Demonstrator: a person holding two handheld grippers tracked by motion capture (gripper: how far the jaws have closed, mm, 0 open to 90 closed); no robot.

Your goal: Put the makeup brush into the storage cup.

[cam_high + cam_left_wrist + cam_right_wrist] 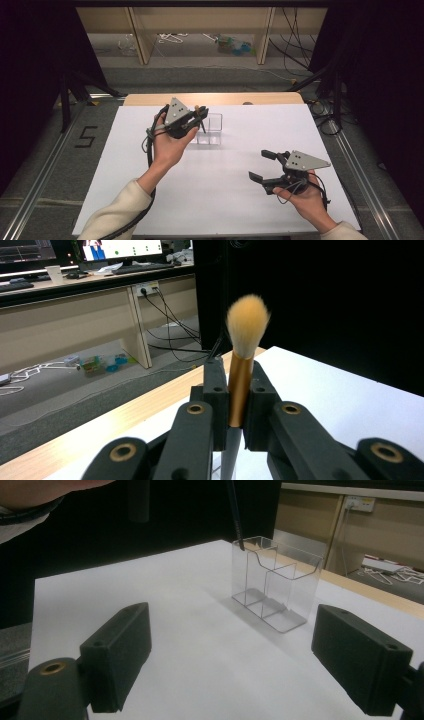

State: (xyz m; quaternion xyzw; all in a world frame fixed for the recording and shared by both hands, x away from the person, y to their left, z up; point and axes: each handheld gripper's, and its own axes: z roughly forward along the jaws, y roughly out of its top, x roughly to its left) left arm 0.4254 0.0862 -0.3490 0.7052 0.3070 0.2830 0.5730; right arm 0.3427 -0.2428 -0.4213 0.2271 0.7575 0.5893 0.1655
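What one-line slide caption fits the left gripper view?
Left tongs shut on an upright makeup brush, bristles up, above the white table.

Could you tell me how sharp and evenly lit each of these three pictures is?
High view: soft overall, the white table bright, both sides black. Left gripper view: the makeup brush in the left claw is fairly sharp, the desks behind blurred. Right gripper view: the clear organizer is crisp with faint glare on its rims, the right claw close and soft, the background dark.
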